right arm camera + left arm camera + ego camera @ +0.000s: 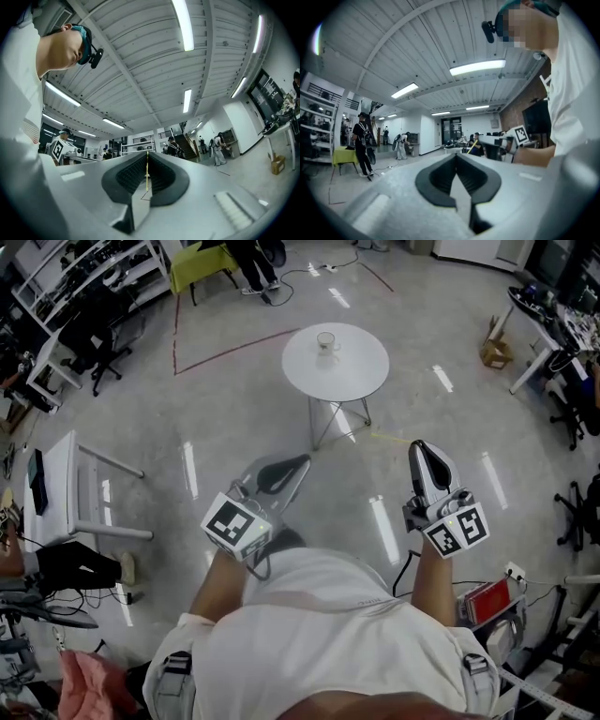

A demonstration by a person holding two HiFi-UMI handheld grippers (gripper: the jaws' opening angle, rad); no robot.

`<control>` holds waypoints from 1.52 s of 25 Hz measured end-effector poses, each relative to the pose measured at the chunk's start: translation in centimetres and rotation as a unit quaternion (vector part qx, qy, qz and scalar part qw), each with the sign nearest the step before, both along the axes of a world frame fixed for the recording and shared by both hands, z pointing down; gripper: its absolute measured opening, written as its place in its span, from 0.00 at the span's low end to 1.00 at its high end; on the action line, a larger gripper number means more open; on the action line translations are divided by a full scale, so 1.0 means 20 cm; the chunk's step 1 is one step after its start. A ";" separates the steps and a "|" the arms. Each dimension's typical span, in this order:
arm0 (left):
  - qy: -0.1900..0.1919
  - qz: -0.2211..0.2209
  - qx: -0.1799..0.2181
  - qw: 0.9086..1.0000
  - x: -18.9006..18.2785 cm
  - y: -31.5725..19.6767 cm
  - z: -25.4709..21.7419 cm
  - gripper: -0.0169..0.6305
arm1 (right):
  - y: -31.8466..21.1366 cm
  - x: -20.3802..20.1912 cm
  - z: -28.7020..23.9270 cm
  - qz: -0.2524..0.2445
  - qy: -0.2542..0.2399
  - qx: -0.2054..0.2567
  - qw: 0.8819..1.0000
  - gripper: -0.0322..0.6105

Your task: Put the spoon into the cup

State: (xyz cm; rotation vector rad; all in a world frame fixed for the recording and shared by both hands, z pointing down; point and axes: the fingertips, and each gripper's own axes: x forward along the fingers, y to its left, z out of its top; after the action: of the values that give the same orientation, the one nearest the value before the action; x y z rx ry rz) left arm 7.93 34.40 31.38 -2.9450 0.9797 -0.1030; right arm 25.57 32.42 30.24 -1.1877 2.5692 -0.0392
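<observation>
The left claw is pressed together. Its smooth grey plastic jaws meet at the tip, and behind the tip the dark ribbed pads bow apart round an empty diamond-shaped hollow. The right claw is closed the same way, its ridged black pads framing a narrow seam with nothing pinched in it. Each claw carries a white cube with black square markers, the left one and the right one, seen only from the head view.

That view also shows both claws held out in front of the person's pale shirt, over a glossy grey floor streaked with light reflections. Well ahead of them stands a round white surface on thin metal legs. A small, clear-looking cup sits upright near its far edge. The spoon is too small to make out.

The two gripper views miss the surface altogether. They show instead a ribbed white ceiling with long strip lights, and people standing far off in the hall, one in black.
</observation>
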 end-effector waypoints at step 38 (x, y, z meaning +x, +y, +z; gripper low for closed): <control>0.072 -0.025 -0.073 0.994 -1.20 -2.47 0.23 0.03 | -2.38 -1.10 0.17 0.011 0.094 -0.090 0.991 0.07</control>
State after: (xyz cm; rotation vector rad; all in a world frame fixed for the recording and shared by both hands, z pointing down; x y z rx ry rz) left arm -16.15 -15.01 35.96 -3.0989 1.1083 0.0392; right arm 3.50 -15.08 33.66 -1.3430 2.7646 -0.1648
